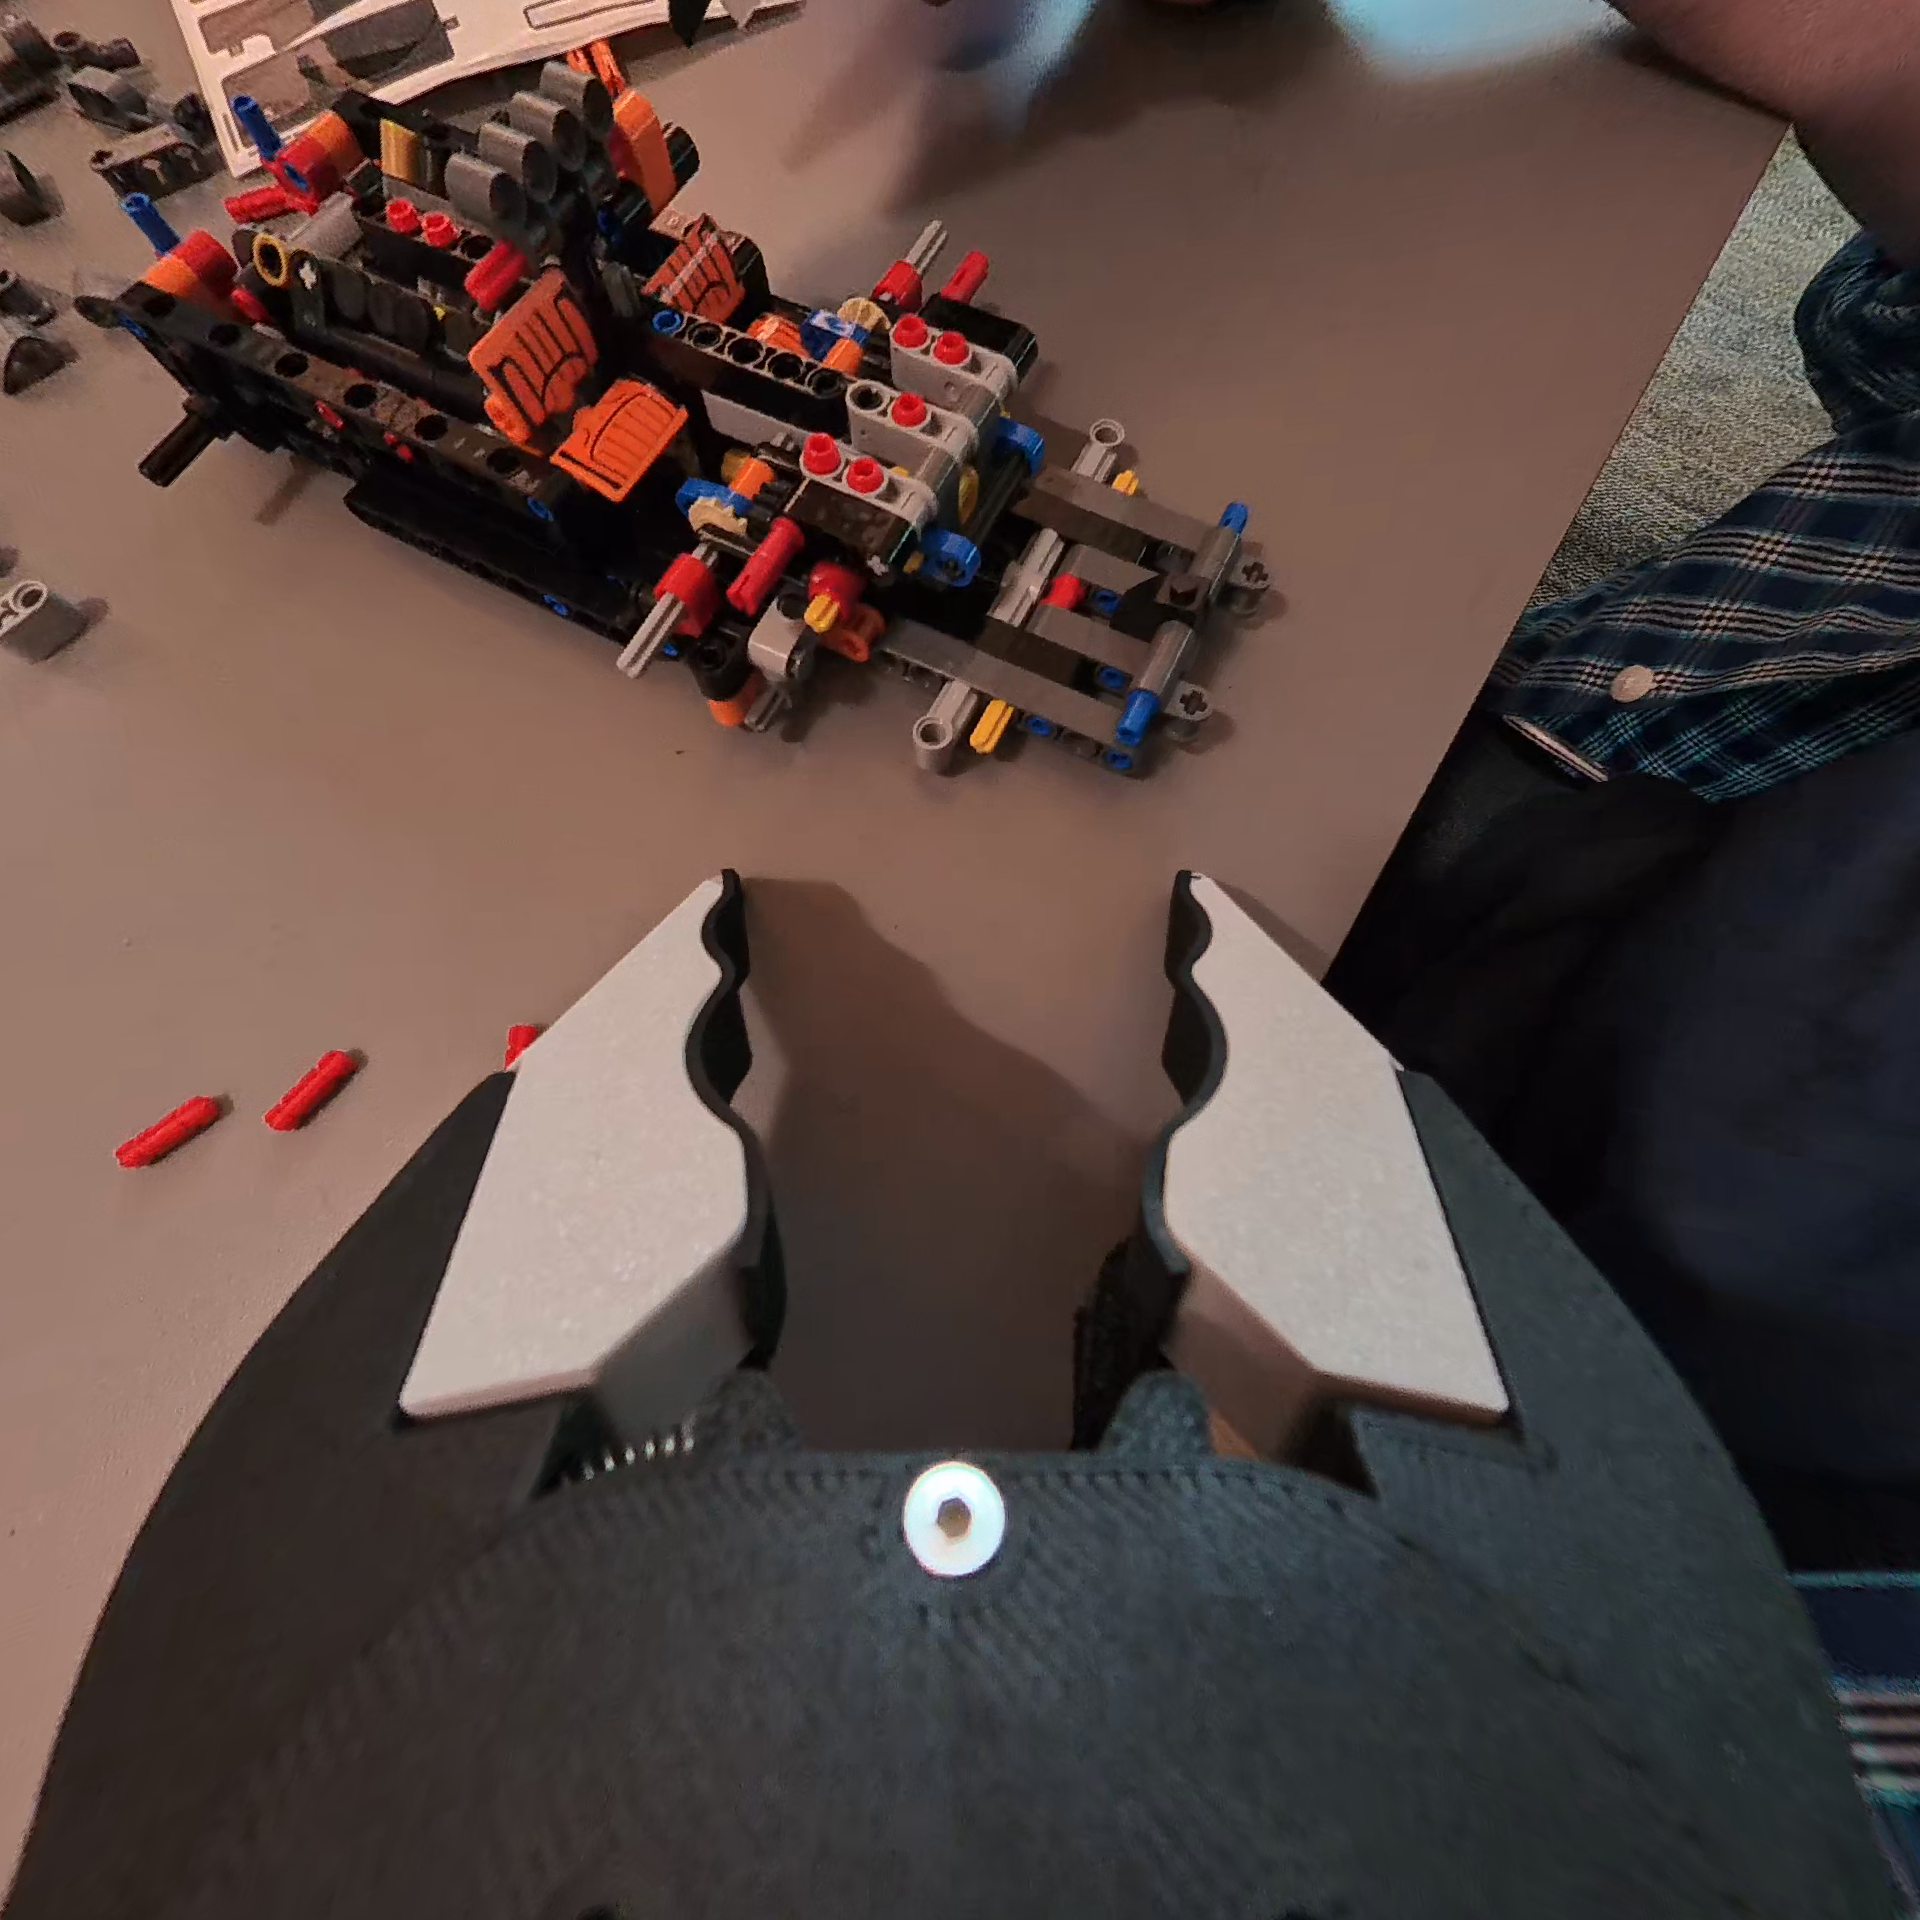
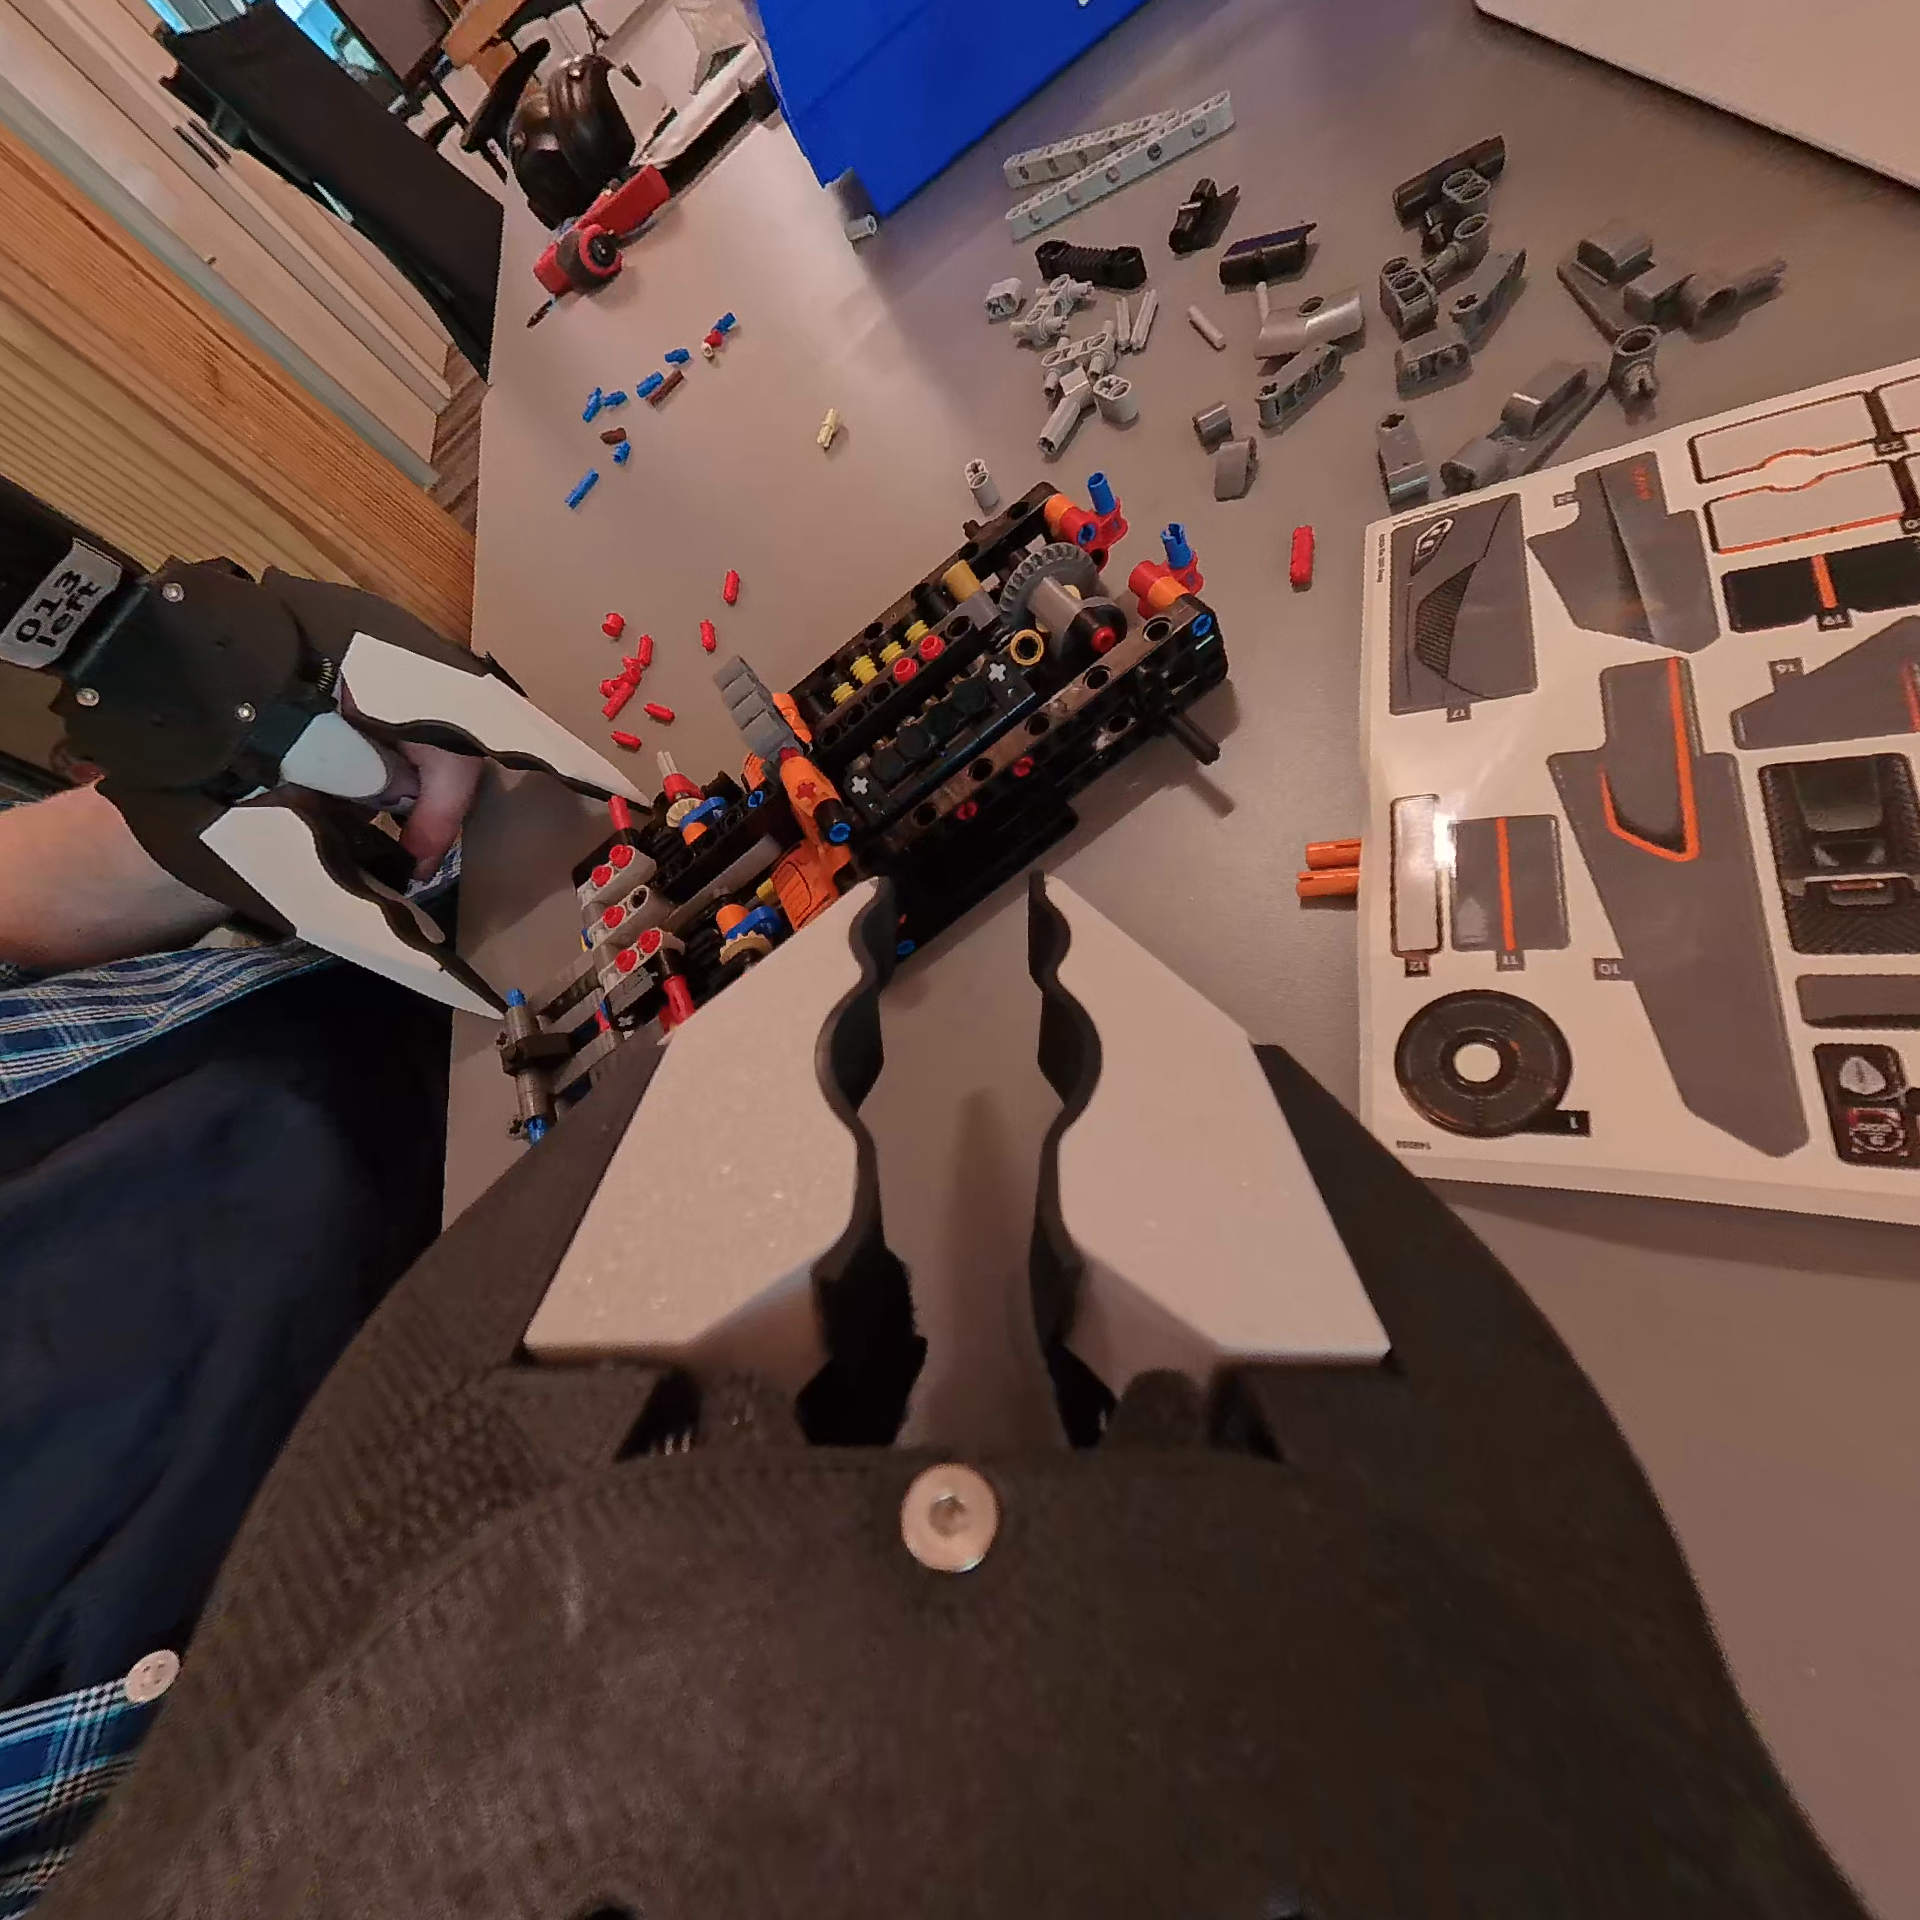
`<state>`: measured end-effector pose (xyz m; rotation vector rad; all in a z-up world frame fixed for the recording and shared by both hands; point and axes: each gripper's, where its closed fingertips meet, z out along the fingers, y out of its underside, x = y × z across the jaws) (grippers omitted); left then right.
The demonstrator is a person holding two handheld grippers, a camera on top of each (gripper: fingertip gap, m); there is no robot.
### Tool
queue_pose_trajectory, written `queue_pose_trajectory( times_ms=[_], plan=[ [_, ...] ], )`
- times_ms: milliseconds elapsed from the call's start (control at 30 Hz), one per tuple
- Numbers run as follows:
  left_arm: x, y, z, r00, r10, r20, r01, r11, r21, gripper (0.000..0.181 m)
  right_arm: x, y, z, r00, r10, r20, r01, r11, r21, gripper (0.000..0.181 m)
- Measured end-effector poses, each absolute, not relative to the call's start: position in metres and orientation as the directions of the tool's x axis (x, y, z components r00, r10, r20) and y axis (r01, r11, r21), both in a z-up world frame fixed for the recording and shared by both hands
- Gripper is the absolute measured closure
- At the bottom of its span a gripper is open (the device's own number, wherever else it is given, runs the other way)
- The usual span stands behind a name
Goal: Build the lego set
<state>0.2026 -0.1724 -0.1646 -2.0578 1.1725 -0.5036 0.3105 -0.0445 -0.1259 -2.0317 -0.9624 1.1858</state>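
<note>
The part-built lego model [image 1: 644,436], a black frame with orange, red, blue and grey parts, lies on the grey table [image 1: 312,831]. My left gripper [image 1: 956,894] is open and empty, just short of the model's grey front end, near the table edge. It also shows in the right wrist view [image 2: 571,909], with one fingertip close to the model [image 2: 883,769]. My right gripper [image 2: 961,899] is empty, its jaws a narrow gap apart, beside the model's long side. In the left wrist view it is only a blur at the top.
Loose red pins [image 1: 239,1112] lie left of my left gripper, and more of them [image 2: 634,675] lie beyond the model. Also on the table are a sticker sheet [image 2: 1662,831], two orange pins [image 2: 1330,868], grey and black loose parts [image 2: 1351,332], blue pins [image 2: 623,405] and a blue box [image 2: 935,83]. A person's plaid shirt [image 1: 1766,623] is at the table edge. Across from one pair of fingers to the other is roughly 20 cm.
</note>
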Motion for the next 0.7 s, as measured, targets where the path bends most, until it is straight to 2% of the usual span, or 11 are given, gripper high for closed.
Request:
queue_pose_trajectory(
  times_ms=[700],
  plan=[
    [0.2023,-0.1721,-0.1645,0.514,-0.858,-0.007,-0.581,-0.342,-0.738,0.101,0.3077,-0.0492,-0.127,0.317,0.828,-0.462,0.315,-0.552,-0.772,0.156]
  ],
)
